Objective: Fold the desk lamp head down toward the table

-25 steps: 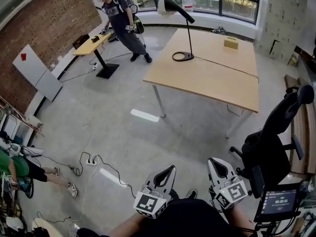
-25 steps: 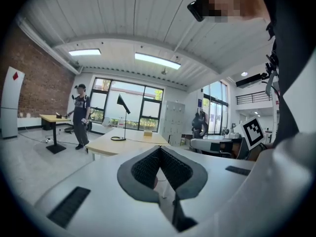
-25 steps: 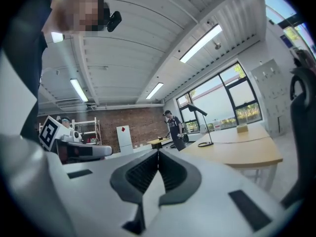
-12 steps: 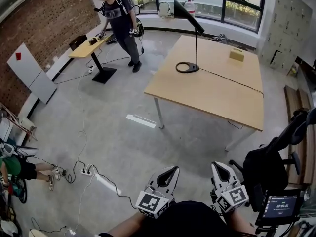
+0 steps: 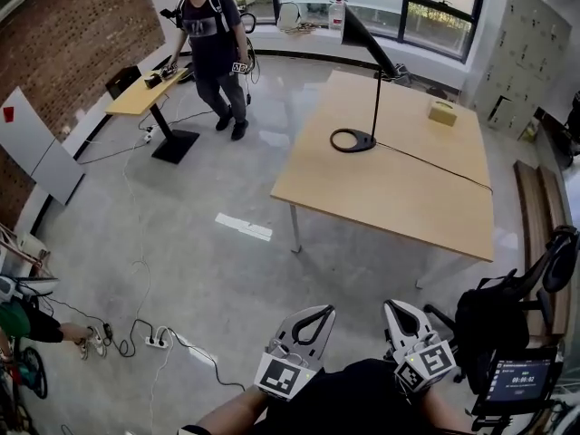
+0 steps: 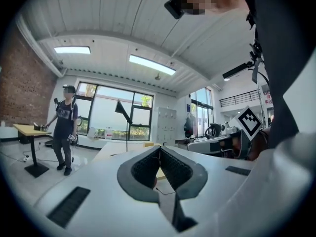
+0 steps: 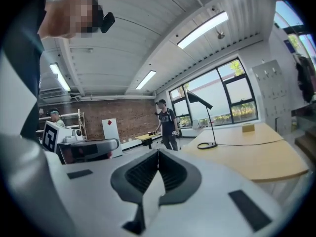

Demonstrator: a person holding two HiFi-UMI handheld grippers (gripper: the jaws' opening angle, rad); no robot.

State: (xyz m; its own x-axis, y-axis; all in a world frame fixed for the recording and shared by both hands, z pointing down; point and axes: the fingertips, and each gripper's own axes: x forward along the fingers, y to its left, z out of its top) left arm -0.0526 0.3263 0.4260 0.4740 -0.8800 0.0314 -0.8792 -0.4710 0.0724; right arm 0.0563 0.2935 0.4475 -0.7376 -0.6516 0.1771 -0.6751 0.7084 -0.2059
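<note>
Both jaws together, left gripper, right gripper, desk lamp upright

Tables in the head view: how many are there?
2. A large table at centre right bears the lamp and a small box; a small desk stands upper left, beside the standing person. Others may be out of frame.

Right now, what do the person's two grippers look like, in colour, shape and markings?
Both the left gripper and the right gripper have white bodies with dark ribbed pads lining the jaws. Each carries a white cube printed with black square markers. The person wears a black top.
</note>
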